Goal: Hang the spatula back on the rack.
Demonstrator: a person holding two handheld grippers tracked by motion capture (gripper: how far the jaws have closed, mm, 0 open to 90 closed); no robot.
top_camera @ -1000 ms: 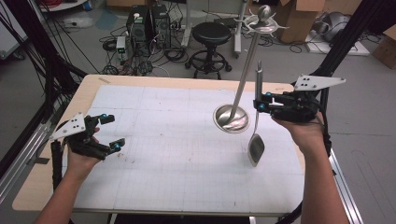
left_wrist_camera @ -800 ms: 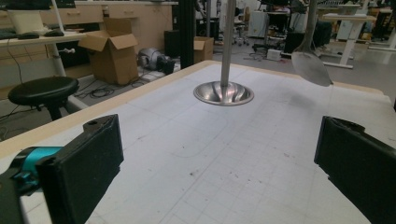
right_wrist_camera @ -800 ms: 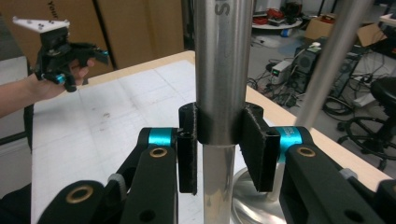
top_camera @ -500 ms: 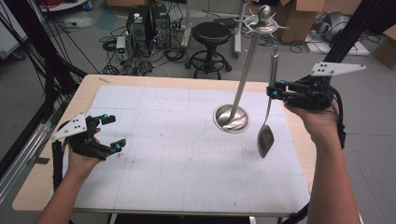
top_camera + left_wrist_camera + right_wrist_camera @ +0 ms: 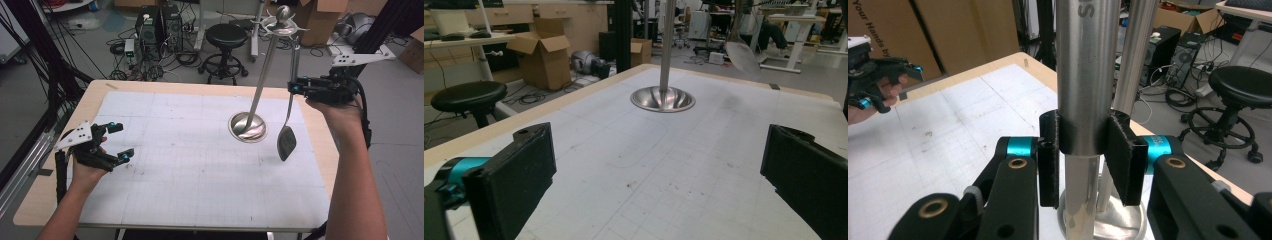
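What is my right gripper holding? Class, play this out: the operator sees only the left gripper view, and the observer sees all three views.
Observer: The right gripper view shows the right gripper shut on a utensil's steel handle.
Operator: Where along the handle is the grip?
Observer: In the high view it is about midway, with the head hanging below the jaws.
Operator: My view cuts off the pole. What is on top?
Observer: The high view shows a ring of hooks under a ball, and the handle's upper end is just beside them.
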